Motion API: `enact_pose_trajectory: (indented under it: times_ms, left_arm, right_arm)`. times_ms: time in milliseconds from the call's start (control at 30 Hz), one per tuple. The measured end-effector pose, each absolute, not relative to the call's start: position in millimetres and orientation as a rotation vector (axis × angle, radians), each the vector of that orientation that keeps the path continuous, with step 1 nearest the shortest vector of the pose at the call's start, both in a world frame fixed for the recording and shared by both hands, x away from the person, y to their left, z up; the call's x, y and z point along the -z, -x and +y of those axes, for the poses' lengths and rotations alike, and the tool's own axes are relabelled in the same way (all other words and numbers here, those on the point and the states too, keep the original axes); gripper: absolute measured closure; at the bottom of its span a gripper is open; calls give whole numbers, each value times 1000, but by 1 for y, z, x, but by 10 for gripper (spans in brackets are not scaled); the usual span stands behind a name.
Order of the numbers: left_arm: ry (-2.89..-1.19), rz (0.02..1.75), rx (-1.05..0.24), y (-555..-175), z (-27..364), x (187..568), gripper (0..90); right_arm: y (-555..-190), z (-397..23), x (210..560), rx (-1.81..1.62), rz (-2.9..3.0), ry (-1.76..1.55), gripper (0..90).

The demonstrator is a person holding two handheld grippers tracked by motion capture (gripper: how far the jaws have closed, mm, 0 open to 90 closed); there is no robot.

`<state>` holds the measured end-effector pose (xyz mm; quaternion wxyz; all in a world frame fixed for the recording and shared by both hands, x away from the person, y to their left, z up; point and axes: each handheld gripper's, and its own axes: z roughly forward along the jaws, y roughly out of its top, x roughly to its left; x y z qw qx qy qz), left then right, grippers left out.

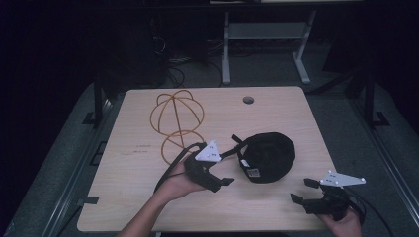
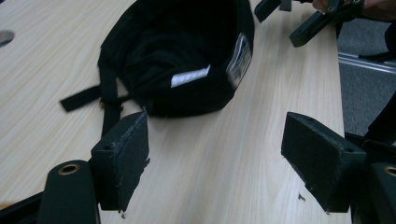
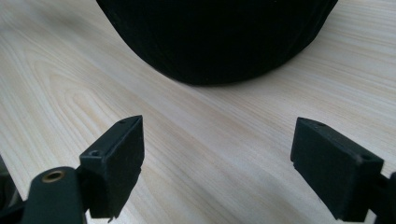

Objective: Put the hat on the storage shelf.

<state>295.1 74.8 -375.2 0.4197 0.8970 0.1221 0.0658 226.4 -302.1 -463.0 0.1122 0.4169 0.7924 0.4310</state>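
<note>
The left gripper [image 1: 221, 178] has its jaws apart, black cap [image 1: 269, 155] just ahead. The right gripper [image 1: 304, 190] likewise stands with jaws apart, the cap beyond them.

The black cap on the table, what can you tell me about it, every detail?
The black cap looks like soft dark fabric and lies on the pale wooden table, right of the middle. Its hollow inside faces the left gripper, showing a white sewn tag and a label on the inner band. A black adjusting strap trails flat on the wood. Only the table touches it; both grippers, the right gripper too, stand open and apart from it.
</note>
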Motion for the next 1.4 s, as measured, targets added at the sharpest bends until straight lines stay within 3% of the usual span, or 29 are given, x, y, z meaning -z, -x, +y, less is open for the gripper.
enact_pose_trajectory:
  times_ms: [800,1000,1400]
  left_arm:
    - [-2347,199,-94,-313,10,380,265]
    - [-2385,175,-76,-316,-1,384,316]
    - [-2466,122,-15,-324,-10,397,519]
  right_arm:
    - [-224,-304,461,-1292,2317,-1215,171]
    - [-224,-305,461,-1300,2316,-1214,171]
    - [-224,-304,461,-1299,2326,-1203,172]
